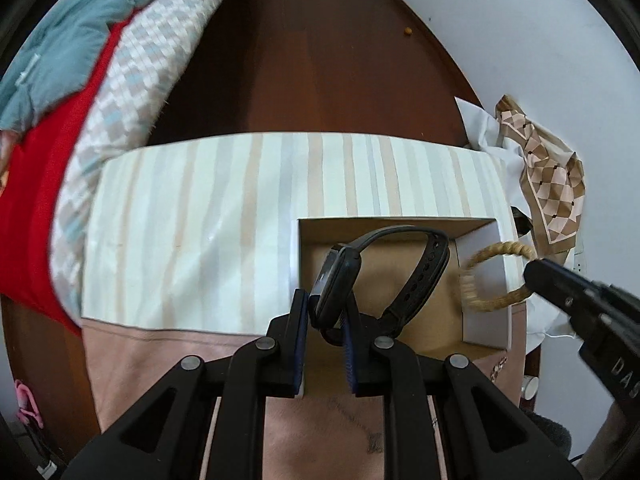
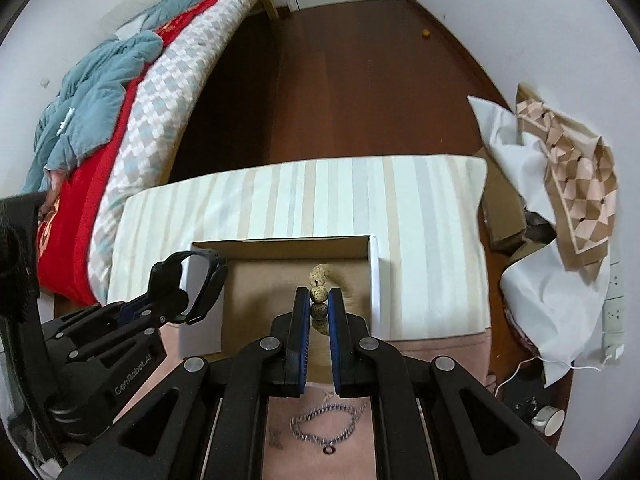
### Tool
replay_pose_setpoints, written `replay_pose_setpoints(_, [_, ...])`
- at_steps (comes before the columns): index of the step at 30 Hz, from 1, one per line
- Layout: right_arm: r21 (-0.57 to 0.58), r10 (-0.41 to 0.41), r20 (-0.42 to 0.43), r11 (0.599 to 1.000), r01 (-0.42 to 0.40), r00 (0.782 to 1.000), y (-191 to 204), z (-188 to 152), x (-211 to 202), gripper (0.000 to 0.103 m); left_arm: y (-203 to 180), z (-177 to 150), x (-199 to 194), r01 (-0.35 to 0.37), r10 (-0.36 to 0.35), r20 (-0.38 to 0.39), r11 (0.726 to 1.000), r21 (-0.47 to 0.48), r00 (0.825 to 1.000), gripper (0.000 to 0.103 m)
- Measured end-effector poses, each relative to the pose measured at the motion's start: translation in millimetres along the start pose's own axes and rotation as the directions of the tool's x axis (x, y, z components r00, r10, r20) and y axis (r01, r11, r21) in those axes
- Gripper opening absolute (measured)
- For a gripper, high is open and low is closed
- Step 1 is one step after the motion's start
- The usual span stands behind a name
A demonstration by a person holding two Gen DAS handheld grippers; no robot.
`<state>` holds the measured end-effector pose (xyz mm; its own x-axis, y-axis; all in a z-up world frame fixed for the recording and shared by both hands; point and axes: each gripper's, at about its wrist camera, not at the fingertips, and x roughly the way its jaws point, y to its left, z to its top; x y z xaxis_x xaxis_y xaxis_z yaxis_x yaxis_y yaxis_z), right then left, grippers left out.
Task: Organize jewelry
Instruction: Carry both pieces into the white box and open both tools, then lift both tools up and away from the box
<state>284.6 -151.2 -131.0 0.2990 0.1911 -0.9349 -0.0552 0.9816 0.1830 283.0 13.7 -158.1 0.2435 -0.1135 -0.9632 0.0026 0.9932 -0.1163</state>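
Black watch [image 1: 340, 280] pinched by its case in the nearly closed left tool [image 1: 326, 312], strap looped above the open cardboard box [image 1: 400, 226]; beaded bracelet [image 2: 319, 292] nipped between the almost shut pads of the right tool [image 2: 320, 300], also over the box. Best lowered close to the box floor, well apart, before letting go, so nothing bounces out. Silver chain [image 2: 326, 426] left on the pink counter [image 1: 160, 352], on the near side of the box

Soft, even daylight; heavy fisheye bending with dark corners; motion blur on the bead bracelet [image 1: 486, 276].
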Motion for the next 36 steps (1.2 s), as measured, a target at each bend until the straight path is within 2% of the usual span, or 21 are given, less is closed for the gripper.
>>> replay_pose_setpoints(7, [0.031,0.063,-0.082,0.998,-0.06,0.995,-6.8,7.3,30.1,0.01,4.6,11.7,15.3,0.033,-0.036,-0.049,0.998,-0.046,0.998,0.018])
replay_pose_setpoints(9, [0.03,0.067,-0.09,0.997,-0.065,0.994,-7.1,5.6,30.1,0.011,5.1,13.1,12.2,0.047,-0.049,-0.042,0.998,-0.051,0.998,0.033])
replay_pose_setpoints(10, [0.029,0.062,-0.089,0.998,-0.06,0.994,-7.8,4.4,28.3,0.016,4.8,13.4,8.7,0.05,-0.051,-0.031,0.997,-0.05,0.998,0.039])
replay_pose_setpoints(11, [0.027,0.06,-0.083,0.998,-0.058,0.995,-8.3,3.2,25.9,0.025,4.6,14.6,6.0,0.05,-0.051,-0.025,0.998,-0.049,0.998,0.06])
replay_pose_setpoints(12, [0.028,0.059,-0.076,0.998,-0.057,0.995,-8.2,2.6,23.2,0.03,4.1,14.4,1.6,0.047,-0.047,-0.013,0.998,-0.045,0.999,0.074])
replay_pose_setpoints(14, [0.024,0.038,-0.06,0.999,-0.036,0.998,-9.0,0.5,16.0,0.047,4.3,13.6,-8.6,0.028,-0.028,0.014,0.999,-0.037,1.0,0.075])
replay_pose_setpoints(15, [0.02,0.026,-0.053,0.999,-0.025,0.998,-9.0,-0.7,12.5,0.05,5.7,13.3,-12.5,0.019,-0.018,0.024,0.999,-0.036,1.0,0.077])
replay_pose_setpoints(16, [0.014,0.004,-0.045,1.0,-0.004,0.999,-8.9,-2.8,8.6,0.057,7.2,11.6,-17.4,0.002,-0.001,0.036,0.999,-0.034,0.999,0.082])
replay_pose_setpoints(17, [0.004,-0.017,-0.04,1.0,0.017,0.999,-8.1,-5.4,5.2,0.066,9.4,9.5,-22.2,-0.02,0.022,0.052,0.999,-0.037,0.998,0.093])
replay_pose_setpoints(18, [-0.005,-0.032,-0.038,0.999,0.032,0.999,-7.5,-6.9,3.1,0.072,11.7,7.9,-26.1,-0.041,0.043,0.067,0.999,-0.036,0.997,0.098])
replay_pose_setpoints(19, [-0.018,-0.064,-0.038,0.998,0.064,0.997,-6.4,-10.5,1.6,0.087,13.2,4.3,-30.2,-0.066,0.069,0.083,0.997,-0.034,0.994,0.098])
replay_pose_setpoints(20, [-0.03,-0.092,-0.034,0.995,0.091,0.995,-4.9,-14.4,0.6,0.095,14.7,1.1,-32.6,-0.087,0.09,0.093,0.996,-0.036,0.992,0.098])
replay_pose_setpoints(24, [-0.072,-0.178,-0.019,0.982,0.176,0.984,2.2,-32.1,2.0,0.096,21.0,-18.6,-40.4,-0.161,0.165,0.135,0.986,-0.037,0.977,0.1])
replay_pose_setpoints(27, [-0.079,-0.192,-0.022,0.979,0.19,0.981,4.8,-44.4,6.2,0.098,23.7,-31.5,-42.4,-0.187,0.191,0.15,0.982,-0.04,0.97,0.101])
replay_pose_setpoints(28, [-0.078,-0.197,-0.018,0.978,0.195,0.98,6.3,-47.0,6.9,0.101,24.8,-35.6,-43.8,-0.192,0.196,0.157,0.98,-0.042,0.968,0.101])
replay_pose_setpoints(36, [-0.07,-0.231,0.062,0.97,0.235,0.971,11.0,-65.0,-17.7,0.102,21.3,-57.5,-66.2,-0.226,0.232,0.22,0.973,-0.056,0.947,0.101])
